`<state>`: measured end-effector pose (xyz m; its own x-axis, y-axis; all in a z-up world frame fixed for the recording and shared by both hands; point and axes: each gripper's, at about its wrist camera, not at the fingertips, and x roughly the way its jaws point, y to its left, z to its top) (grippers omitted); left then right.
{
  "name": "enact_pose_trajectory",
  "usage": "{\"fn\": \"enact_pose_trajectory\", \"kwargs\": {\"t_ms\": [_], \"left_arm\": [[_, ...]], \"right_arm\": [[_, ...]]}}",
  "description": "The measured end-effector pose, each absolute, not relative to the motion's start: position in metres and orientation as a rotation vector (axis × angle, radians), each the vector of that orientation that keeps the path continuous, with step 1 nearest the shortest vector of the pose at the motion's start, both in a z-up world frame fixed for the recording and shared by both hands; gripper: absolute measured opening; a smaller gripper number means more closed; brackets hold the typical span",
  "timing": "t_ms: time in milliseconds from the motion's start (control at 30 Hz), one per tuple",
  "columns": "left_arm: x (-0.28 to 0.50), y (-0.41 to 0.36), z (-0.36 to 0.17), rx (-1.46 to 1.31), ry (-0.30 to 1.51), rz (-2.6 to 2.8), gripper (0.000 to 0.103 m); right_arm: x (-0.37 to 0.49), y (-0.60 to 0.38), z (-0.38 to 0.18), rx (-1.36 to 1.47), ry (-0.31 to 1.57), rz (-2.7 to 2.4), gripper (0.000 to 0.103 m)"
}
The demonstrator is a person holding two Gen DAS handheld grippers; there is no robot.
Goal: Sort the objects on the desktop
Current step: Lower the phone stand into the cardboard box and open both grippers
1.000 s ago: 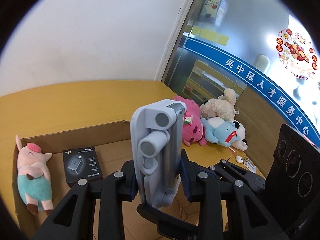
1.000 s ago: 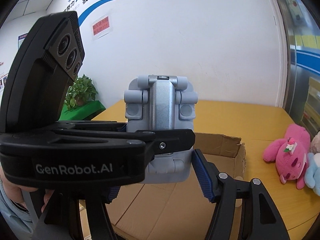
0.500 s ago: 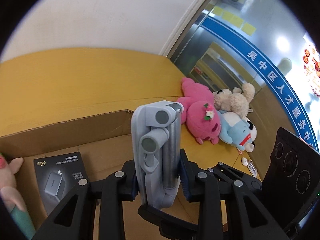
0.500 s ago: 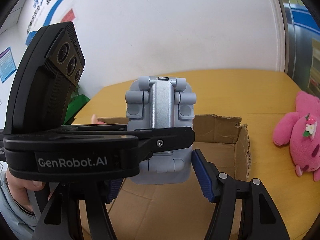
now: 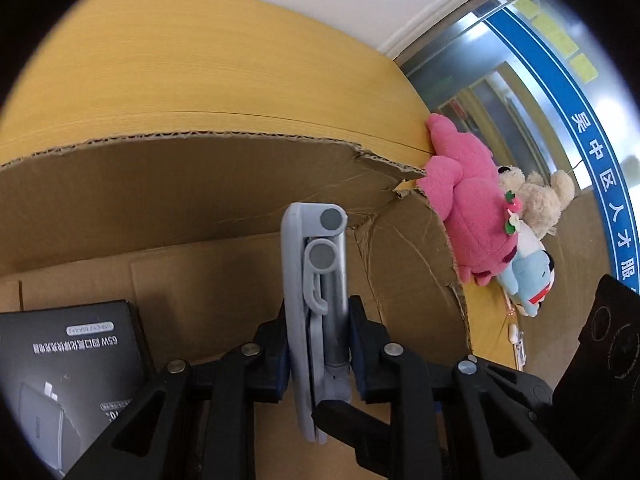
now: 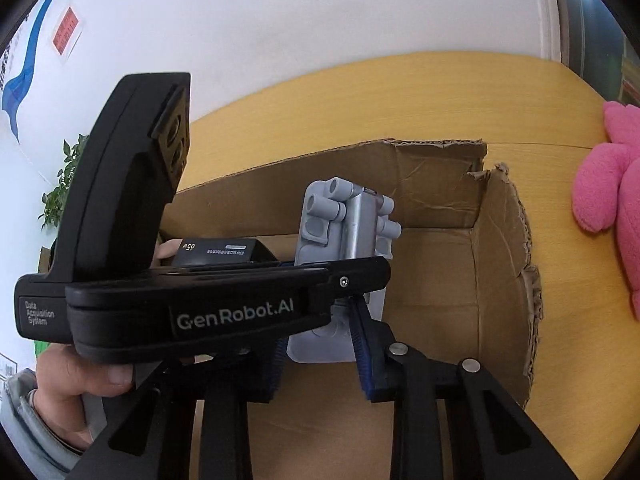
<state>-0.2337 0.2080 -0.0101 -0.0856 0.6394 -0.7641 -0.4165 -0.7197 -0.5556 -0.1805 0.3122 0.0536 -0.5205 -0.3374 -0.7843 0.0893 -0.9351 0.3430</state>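
Observation:
My left gripper (image 5: 318, 354) is shut on a folded grey phone stand (image 5: 314, 280) and holds it inside the open cardboard box (image 5: 200, 184), above the box floor. A black charger box (image 5: 68, 376) lies in the box to the left of the stand. In the right wrist view the stand (image 6: 344, 236) sits between my right gripper's blue pads (image 6: 364, 356), with the left gripper's black body crossing in front. My right gripper (image 6: 320, 358) stands open around the stand's lower end. The charger box (image 6: 220, 254) shows behind the left gripper.
A pink plush (image 5: 468, 216), a beige plush (image 5: 536, 196) and a blue-white plush (image 5: 528, 280) lie on the yellow table (image 5: 200, 60) just right of the box. The box's right wall (image 6: 504, 280) is torn. White earbuds (image 5: 514, 336) lie by the plush toys.
Both grippers have dropped down with the stand into the box. The left view now looks lower into the box. The pig plush at the box's left end has left the view.

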Motion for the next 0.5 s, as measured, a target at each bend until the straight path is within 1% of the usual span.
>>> {"fn": "enact_pose_trajectory", "kwargs": {"t_ms": [167, 267, 400, 467, 500], "left_arm": [[-0.242, 0.209, -0.017, -1.519, -0.277, 1.867, 0.026], [-0.247, 0.206, -0.017, -1.554, -0.248, 1.888, 0.029], [-0.251, 0.202, -0.017, -1.595, -0.252, 1.897, 0.033], [-0.250, 0.200, -0.015, -1.600, -0.231, 1.912, 0.035], [-0.250, 0.199, -0.014, -1.605, -0.218, 1.916, 0.037]], "right_arm": [[-0.183, 0.311, 0.051, 1.391, -0.387, -2.515, 0.028], [-0.184, 0.311, 0.047, 1.401, -0.405, -2.509, 0.030], [-0.185, 0.306, 0.044, 1.409, -0.391, -2.508, 0.033], [-0.183, 0.302, 0.042, 1.412, -0.368, -2.517, 0.033], [-0.183, 0.300, 0.041, 1.422, -0.353, -2.528, 0.029]]}}
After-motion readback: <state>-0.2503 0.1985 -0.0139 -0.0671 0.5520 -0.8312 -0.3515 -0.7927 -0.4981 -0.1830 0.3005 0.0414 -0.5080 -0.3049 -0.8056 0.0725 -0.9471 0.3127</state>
